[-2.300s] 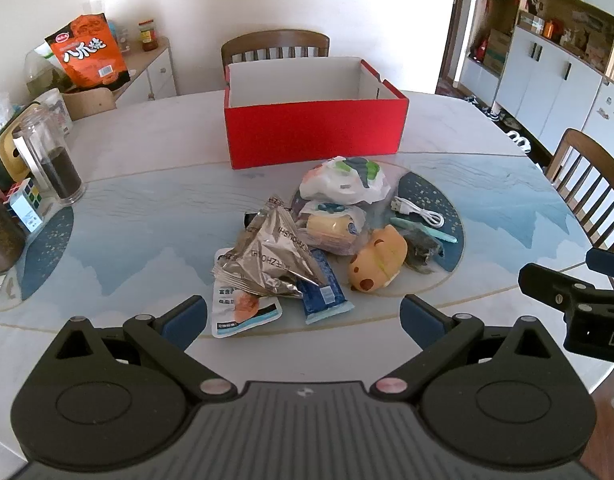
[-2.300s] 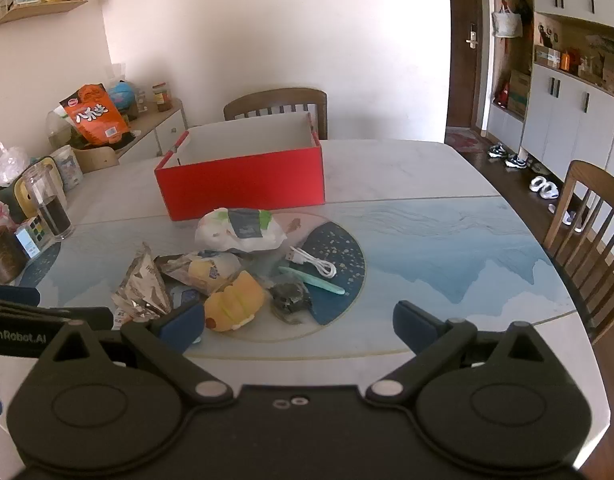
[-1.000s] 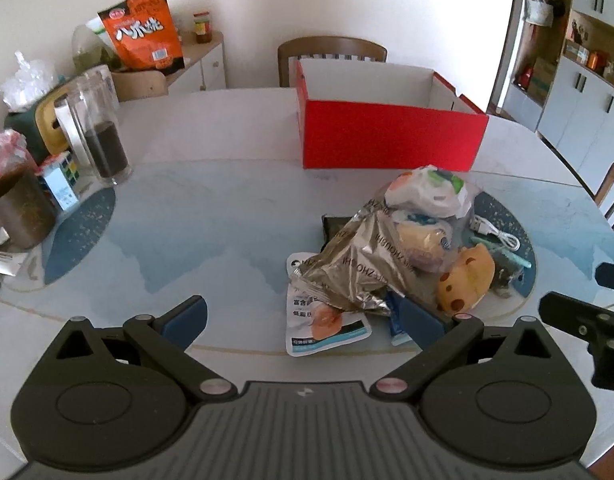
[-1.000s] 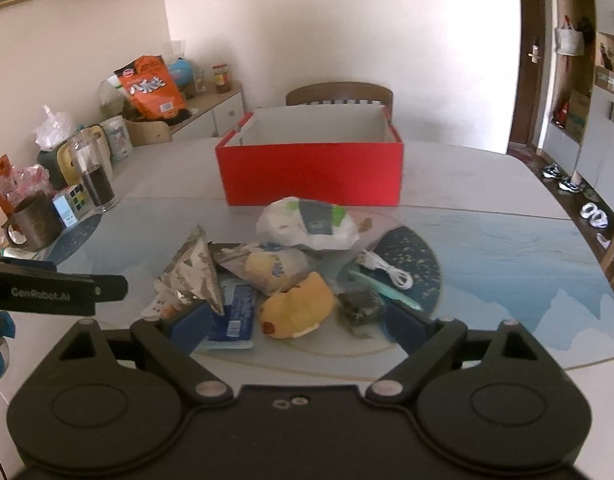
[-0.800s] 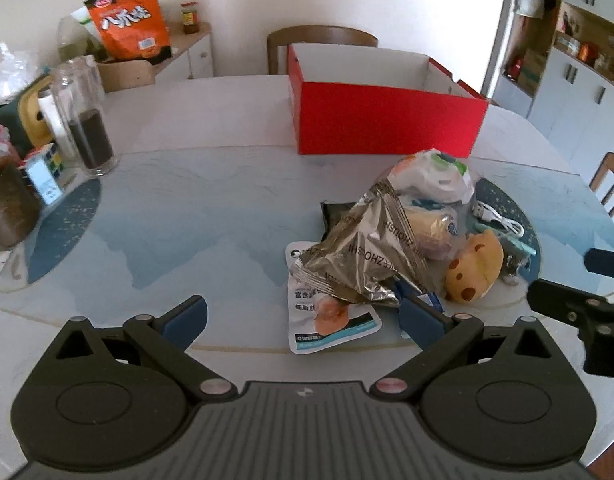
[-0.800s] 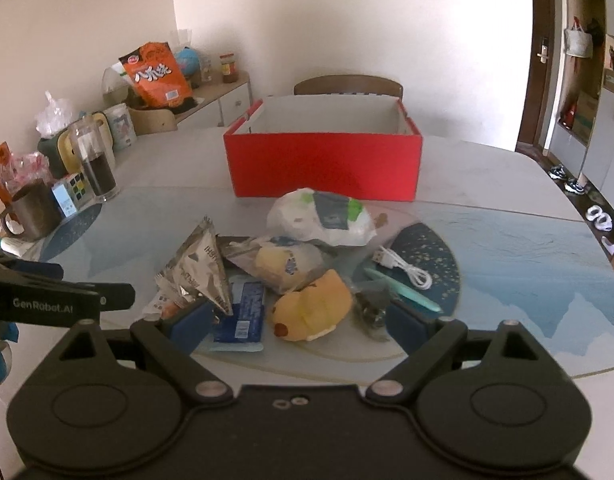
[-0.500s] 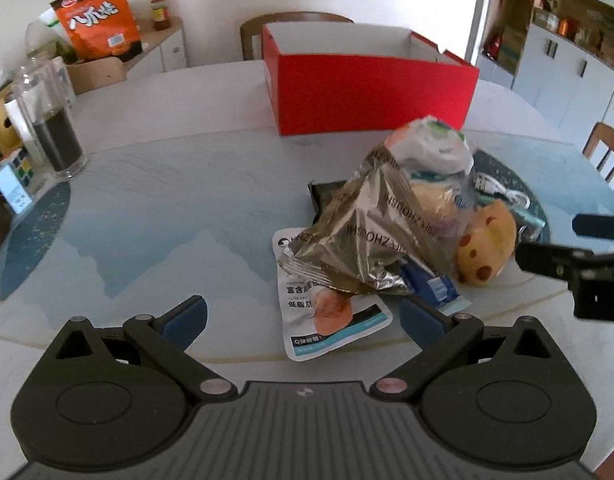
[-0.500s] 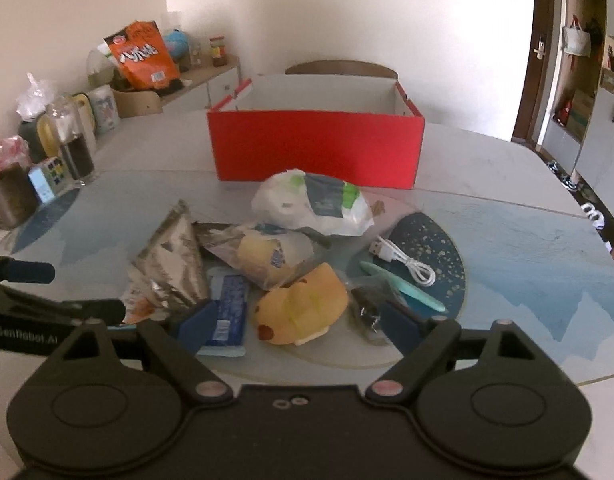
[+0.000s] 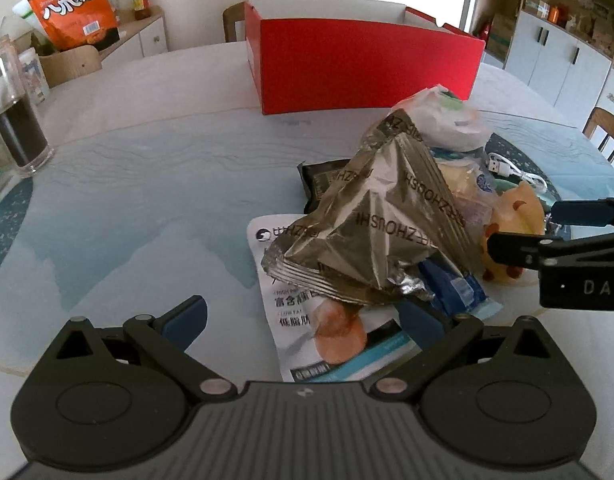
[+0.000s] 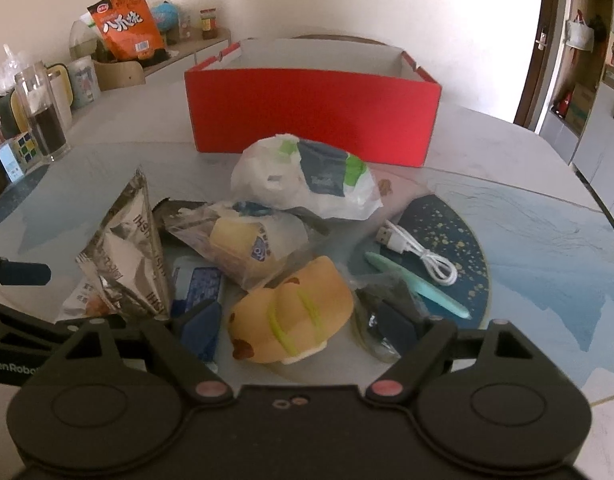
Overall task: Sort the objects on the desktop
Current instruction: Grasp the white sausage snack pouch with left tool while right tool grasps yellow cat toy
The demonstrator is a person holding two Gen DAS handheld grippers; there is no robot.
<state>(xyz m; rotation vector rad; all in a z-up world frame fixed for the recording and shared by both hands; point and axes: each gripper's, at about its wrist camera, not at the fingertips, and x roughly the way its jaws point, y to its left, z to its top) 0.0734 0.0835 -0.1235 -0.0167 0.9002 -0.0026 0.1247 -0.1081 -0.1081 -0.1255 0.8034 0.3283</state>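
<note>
— How did the right gripper (image 10: 297, 326) stand?

— Spread wide, holding nothing — its blue fingers (image 10: 201, 326) flanked the yellow plush toy (image 10: 293, 314), the left one over the blue packet (image 10: 197, 284), the right by a dark crumpled wrapper (image 10: 381, 308).

— And the left gripper (image 9: 303, 318)?

— Also wide apart and empty; its right finger (image 9: 421, 322) lay just beside the white pouch (image 9: 319, 316) under the silver foil bag (image 9: 381, 216). I could not tell whether it touched.

— Where was the pile?

— On the table (image 9: 147, 184), in front of the red box (image 10: 313, 110), with the white plastic bag (image 10: 303, 178), USB cable (image 10: 421, 252) and teal pen (image 10: 415, 284).
</note>
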